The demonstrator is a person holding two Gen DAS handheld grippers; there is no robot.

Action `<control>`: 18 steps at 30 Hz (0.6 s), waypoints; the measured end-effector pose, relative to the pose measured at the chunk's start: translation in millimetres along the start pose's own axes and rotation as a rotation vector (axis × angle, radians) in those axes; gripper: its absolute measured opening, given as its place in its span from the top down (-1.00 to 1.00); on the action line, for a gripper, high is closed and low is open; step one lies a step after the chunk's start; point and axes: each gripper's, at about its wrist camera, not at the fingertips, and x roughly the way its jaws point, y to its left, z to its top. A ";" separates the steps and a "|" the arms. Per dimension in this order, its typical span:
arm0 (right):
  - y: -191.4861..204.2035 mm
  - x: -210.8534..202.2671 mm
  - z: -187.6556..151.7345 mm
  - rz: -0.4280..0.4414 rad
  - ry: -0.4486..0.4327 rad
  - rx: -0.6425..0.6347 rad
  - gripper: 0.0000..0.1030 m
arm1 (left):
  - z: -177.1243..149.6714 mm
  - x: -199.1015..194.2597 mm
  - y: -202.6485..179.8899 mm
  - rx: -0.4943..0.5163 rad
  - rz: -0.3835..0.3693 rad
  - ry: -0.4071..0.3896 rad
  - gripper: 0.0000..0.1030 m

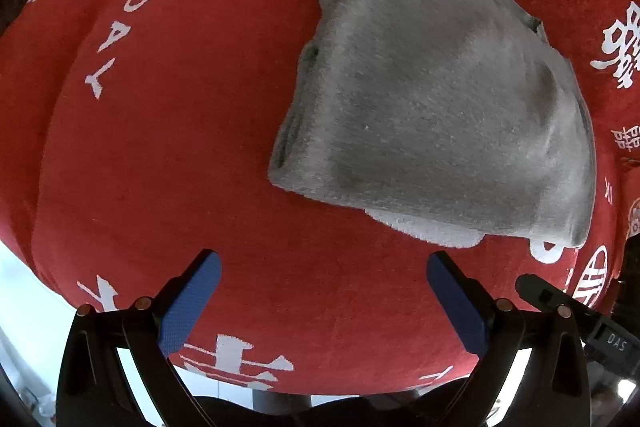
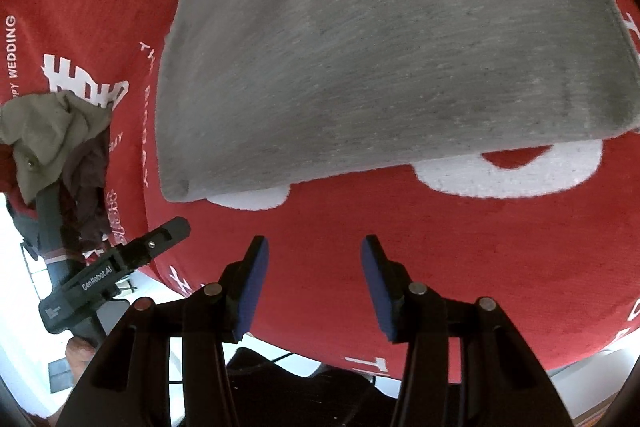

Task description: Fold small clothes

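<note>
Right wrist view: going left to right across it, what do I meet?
Heap of olive and dark maroon clothes → other black gripper, the left gripper → folded grey knit garment on the red printed cloth.

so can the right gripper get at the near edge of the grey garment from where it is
Probably yes. The right gripper stands open and empty, and only bare red cloth lies between it and the grey garment, whose near edge faces it with nothing on top.
</note>
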 end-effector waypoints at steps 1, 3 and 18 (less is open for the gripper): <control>0.5 1.4 0.3 0.007 0.002 0.004 -0.01 | 0.2 0.9 -0.4 0.002 -0.001 0.002 -1.00; 1.1 3.7 1.3 0.014 0.006 0.008 -0.01 | -1.9 2.4 -2.2 0.005 -0.001 0.003 -1.00; 1.6 15.0 12.3 0.085 0.009 0.038 -0.02 | -4.8 6.0 -1.7 -0.023 -0.012 -0.003 -1.00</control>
